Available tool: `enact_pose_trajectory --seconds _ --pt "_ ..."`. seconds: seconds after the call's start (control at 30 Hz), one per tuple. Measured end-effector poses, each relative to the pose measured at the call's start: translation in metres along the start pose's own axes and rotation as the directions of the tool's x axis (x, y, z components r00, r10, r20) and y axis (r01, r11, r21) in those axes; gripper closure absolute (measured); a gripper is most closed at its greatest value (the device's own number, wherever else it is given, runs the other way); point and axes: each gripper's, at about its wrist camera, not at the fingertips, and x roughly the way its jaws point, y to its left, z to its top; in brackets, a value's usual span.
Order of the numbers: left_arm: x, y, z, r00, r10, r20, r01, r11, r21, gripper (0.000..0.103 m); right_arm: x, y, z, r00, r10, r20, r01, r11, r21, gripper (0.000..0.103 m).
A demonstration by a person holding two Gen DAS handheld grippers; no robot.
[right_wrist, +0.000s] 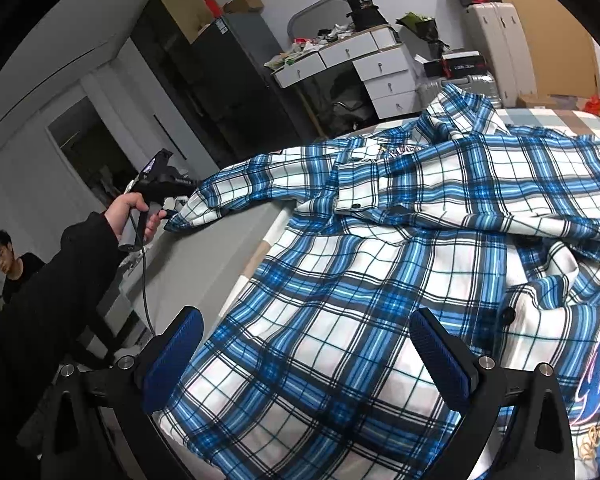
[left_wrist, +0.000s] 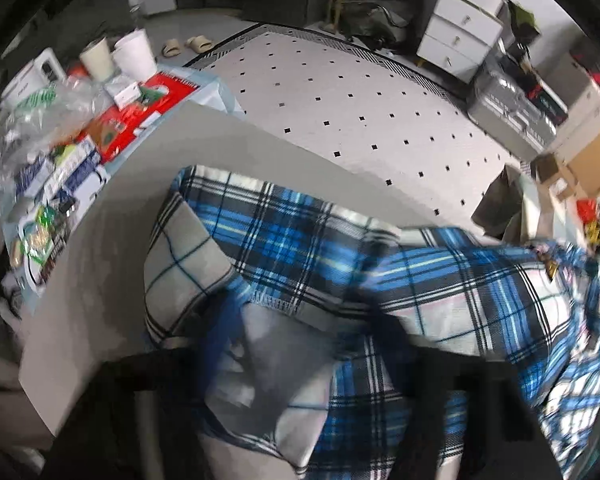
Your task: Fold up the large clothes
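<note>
Your left gripper (right_wrist: 168, 216) pinches the plaid shirt (right_wrist: 380, 280) sleeve cuff while your right gripper (right_wrist: 304, 356) hovers released, so a hard pull may drag the shirt off the table (right_wrist: 220, 240).

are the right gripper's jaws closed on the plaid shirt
No, the right gripper stands wide open, its blue pads apart above the plaid shirt without pinching it.
</note>
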Motion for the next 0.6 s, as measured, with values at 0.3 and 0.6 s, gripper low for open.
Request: enact_pose_trajectory --seconds 0.3,0.6 --pt "-0.056 0.065 -0.028 0.938 -0.131 0.321 0.166 0.983 -0.084 0.103 0.002 0.000 -0.003 1.000 0.015 0.001 -0.015 1.000 0.010 0.000" --pt "-0.061 0.190 -0.117 0.844 -0.203 0.496 0.449 0.773 -0.449 0.103 0.012 -0.001 -0.005 0.999 0.052 -0.014 -0.051 0.998 0.036 0.000"
